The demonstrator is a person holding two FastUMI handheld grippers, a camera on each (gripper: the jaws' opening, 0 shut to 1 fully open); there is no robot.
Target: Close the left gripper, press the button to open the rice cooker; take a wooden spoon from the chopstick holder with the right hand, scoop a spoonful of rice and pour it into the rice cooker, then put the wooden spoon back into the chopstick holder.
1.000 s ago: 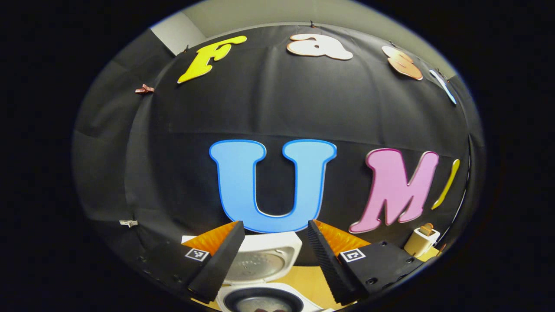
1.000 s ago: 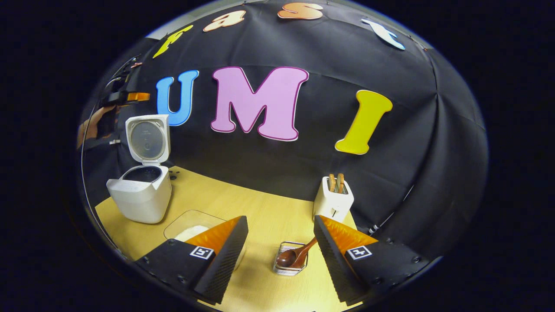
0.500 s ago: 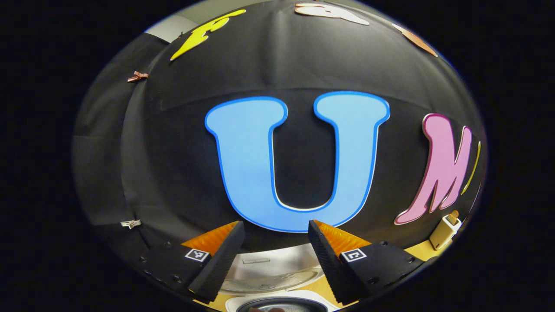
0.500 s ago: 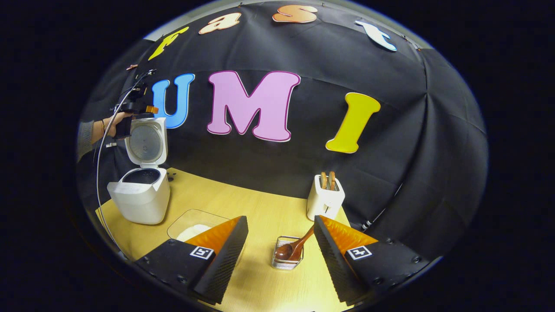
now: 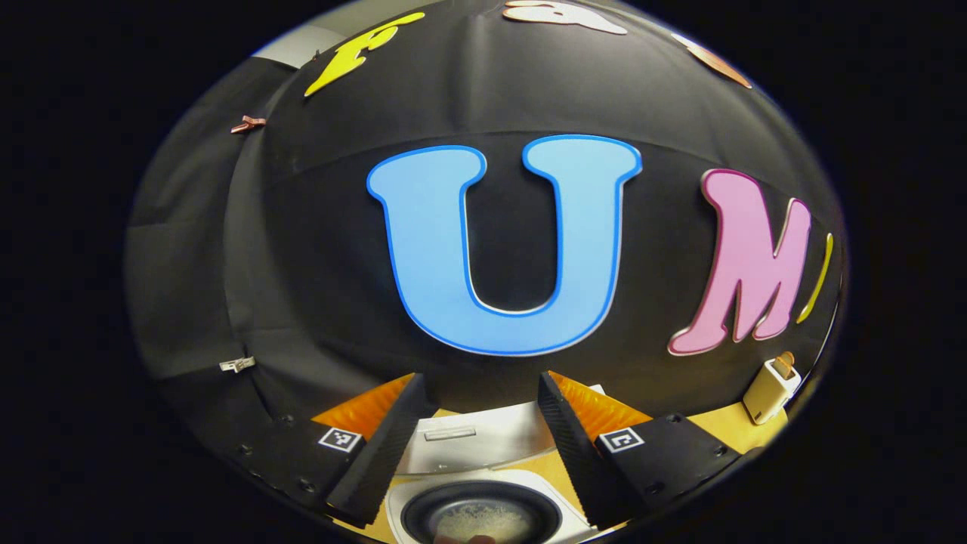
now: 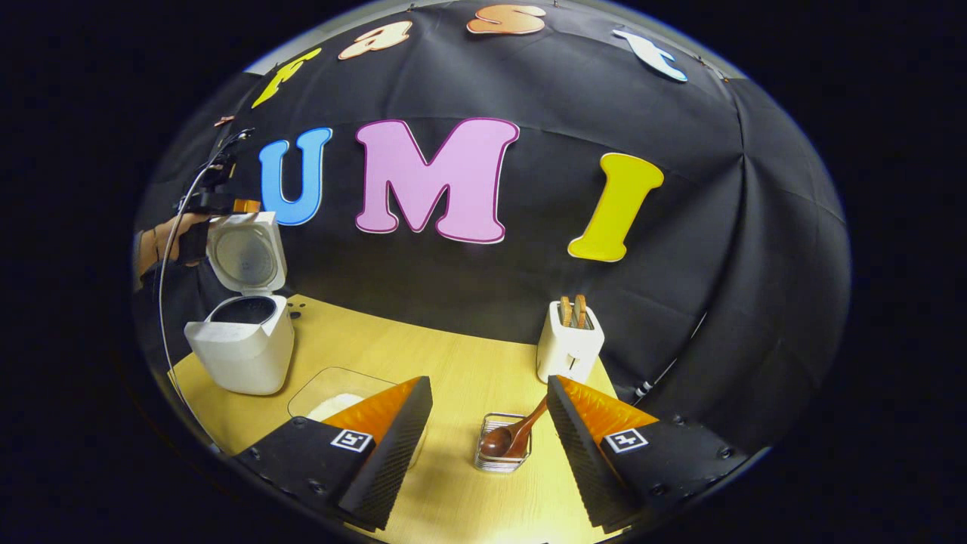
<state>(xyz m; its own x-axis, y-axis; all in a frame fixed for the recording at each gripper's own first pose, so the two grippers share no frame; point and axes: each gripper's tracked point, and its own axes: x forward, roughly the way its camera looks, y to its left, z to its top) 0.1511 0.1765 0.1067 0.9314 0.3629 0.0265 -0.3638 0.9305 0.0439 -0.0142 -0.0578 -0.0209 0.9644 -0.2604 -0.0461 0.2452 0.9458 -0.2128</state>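
Left gripper [image 5: 476, 446] has risen, seemingly above rice cooker lid [image 5: 483, 442].

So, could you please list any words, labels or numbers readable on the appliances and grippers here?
On the rice cooker: a small plate on its lid, too blurred to read.
On the toaster: no text visible.
On the left gripper and right gripper: square coded markers, no words.
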